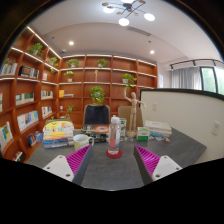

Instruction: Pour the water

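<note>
A clear bottle-like vessel point(114, 134) stands upright on a red round base point(114, 153) on the dark grey table point(112, 172), just ahead of my fingers and midway between them. My gripper point(112, 160) is open, its magenta pads point(78, 160) set wide to either side with only bare tabletop between them. A white cup point(82, 143) stands to the left of the vessel, beyond the left finger.
Colourful books or boxes point(58, 131) lie at the table's far left, small items point(150, 131) at its far right. A dark chair point(97, 115) stands behind the table, wooden shelves point(100, 85) with plants line the back wall, and a white partition point(190, 112) stands at the right.
</note>
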Demonstrator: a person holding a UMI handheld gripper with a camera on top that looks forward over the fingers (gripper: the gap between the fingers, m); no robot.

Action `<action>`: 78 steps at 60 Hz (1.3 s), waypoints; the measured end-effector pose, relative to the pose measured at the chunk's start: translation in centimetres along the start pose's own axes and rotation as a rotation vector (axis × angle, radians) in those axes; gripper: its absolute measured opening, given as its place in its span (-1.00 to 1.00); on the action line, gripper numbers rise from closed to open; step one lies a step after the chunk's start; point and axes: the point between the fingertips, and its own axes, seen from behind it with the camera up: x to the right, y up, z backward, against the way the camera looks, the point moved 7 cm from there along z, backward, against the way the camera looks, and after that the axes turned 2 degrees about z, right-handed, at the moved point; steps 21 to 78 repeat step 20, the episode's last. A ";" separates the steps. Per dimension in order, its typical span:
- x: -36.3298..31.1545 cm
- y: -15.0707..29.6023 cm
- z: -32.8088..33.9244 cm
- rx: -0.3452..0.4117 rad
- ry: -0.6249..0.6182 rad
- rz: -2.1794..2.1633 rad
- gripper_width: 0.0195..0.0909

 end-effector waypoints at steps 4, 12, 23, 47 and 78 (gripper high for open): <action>0.3 0.1 0.4 0.002 0.002 0.003 0.94; 0.4 1.0 1.3 0.049 0.036 -0.022 0.94; 0.8 1.1 1.0 0.057 0.034 -0.041 0.94; 0.8 1.1 1.0 0.057 0.034 -0.041 0.94; 0.8 1.1 1.0 0.057 0.034 -0.041 0.94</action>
